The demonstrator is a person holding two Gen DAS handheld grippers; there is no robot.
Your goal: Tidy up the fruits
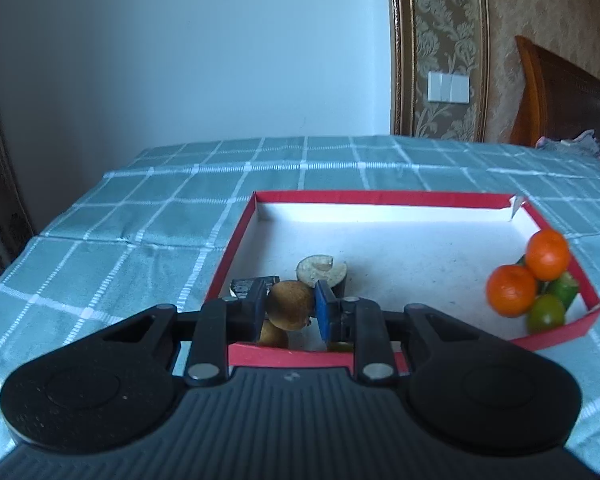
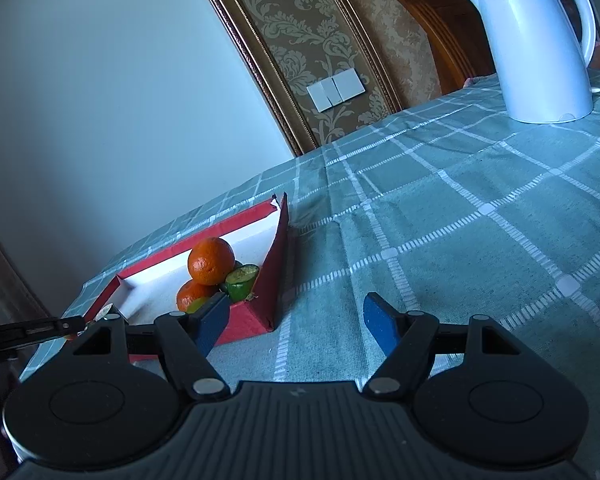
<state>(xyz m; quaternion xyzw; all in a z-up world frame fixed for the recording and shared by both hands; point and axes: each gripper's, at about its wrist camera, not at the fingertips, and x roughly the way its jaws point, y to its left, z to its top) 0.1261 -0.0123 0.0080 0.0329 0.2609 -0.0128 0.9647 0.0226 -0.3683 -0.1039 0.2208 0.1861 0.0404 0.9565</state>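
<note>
In the left wrist view, the left gripper clamps a brown round fruit just above the near edge of the red-rimmed tray. Two oranges and green fruits cluster in the tray's right corner.

In the right wrist view, the right gripper hangs empty, jaws apart, over the checked tablecloth beside the tray; a white kettle stands at the far edge.

A pale wall meets gold damask wallpaper carrying 1 white switch plate; beside it stands what may be a wooden headboard.
</note>
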